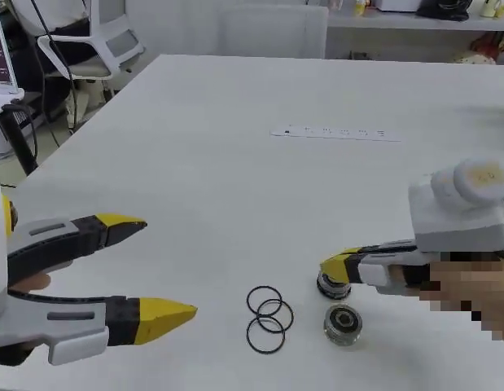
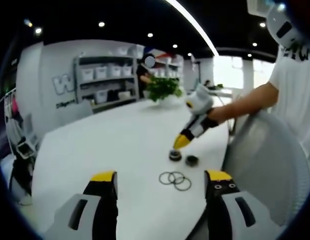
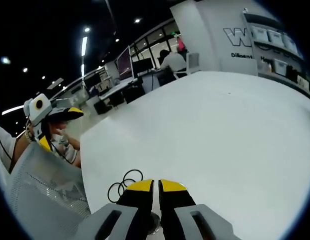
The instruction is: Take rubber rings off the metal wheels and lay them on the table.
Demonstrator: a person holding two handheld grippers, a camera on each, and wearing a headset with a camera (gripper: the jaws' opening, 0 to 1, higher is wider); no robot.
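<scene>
My left gripper point(image 1: 166, 267) had its two jaws spread wide, hard black plastic ending in glossy yellow wedge tips, and it held nothing. In the left gripper view the same pair point(image 2: 161, 176) stood apart over the table point(image 1: 235, 163), a smooth, matte white top.

My right gripper point(image 1: 329, 265) had its yellow tips drawn almost together. In the right gripper view point(image 3: 156, 186) only a thin slit ran between them, and I could not tell whether anything thin was nipped there. Its tips rested against the top of one metal wheel point(image 1: 333, 285), a short round drum with a dark band around it that stood on the table. The left gripper view showed that wheel point(image 2: 175, 155) just under the tips.

A second metal wheel point(image 1: 343, 320) lay just beside the first, nearer to me. It was silvery and round with a darker middle. From the left gripper view this one point(image 2: 192, 160) looked dark and flat.

Three rubber rings point(image 1: 268, 314) lay on the table between my two grippers, near the wheels. They were thin black hoops that overlapped each other in a loose cluster. They showed again in the left gripper view point(image 2: 176, 178) and beside my right jaws point(image 3: 125, 182).

Farther off, grey shelving point(image 2: 102, 82) carried rows of white bins, though I could not see what was in them.
</scene>
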